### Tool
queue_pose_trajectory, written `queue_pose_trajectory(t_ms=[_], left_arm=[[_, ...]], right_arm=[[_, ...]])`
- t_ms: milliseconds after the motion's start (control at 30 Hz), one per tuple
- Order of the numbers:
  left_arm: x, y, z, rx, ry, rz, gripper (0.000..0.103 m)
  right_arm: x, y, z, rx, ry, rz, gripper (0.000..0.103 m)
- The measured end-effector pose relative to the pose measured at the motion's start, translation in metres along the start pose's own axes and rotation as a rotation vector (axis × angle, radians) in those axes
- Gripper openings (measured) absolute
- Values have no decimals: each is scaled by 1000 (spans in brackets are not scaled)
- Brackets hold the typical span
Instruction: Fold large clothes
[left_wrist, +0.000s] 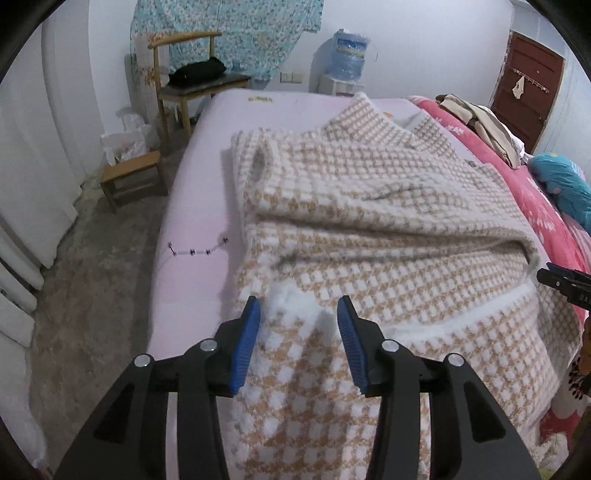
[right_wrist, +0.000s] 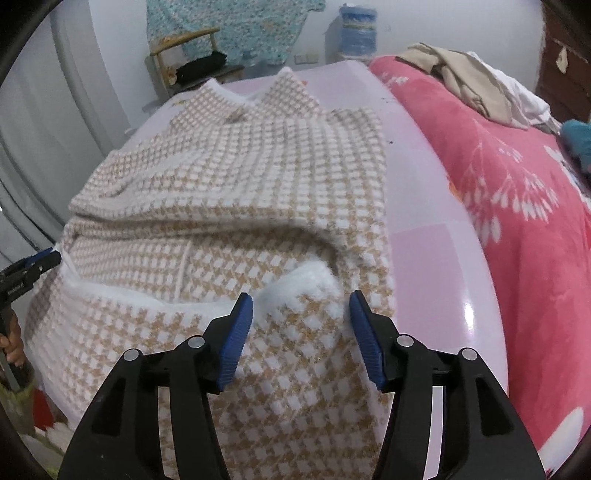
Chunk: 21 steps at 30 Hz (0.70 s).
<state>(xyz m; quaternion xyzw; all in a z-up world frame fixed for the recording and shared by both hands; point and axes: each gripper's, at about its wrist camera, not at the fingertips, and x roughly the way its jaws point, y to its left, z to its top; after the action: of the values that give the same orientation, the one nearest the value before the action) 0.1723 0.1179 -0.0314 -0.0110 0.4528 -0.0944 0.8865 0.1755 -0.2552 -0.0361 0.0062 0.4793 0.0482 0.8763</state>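
Checked coat (left_wrist: 369, 206) lying on bed (left_wrist: 199, 206), hem flap folding up over body. Left gripper (left_wrist: 299, 325), right gripper (right_wrist: 301, 321) both hovering spread, fabric between, unpinched. Further folds remaining.

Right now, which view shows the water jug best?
The left wrist view: the water jug stands whole and sharp against the far wall. The right wrist view shows the same jug smaller, blurred, and cut off at the top.

fuzzy knit coat (left_wrist: 388, 221), glossy pink sheet (right_wrist: 443, 258)
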Motion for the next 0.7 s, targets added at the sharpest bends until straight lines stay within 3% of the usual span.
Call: queue_pose_trajectory(t_ms=[167,333,567,700], left_arm=[[-4,0,-4,14,-13,-20,25],[-1,-3,-6,30,6,-3,25],[9,1,-9,10,38,5,25],[10,1,-10,10,33,5,25]], right_arm=[[-5,5,-2,-18,-10,-9,51],[-2,1,1,-10,-25,-41,51],[9,-11,3,33,1,48,51],[3,-10,-2,31,6,55,41]])
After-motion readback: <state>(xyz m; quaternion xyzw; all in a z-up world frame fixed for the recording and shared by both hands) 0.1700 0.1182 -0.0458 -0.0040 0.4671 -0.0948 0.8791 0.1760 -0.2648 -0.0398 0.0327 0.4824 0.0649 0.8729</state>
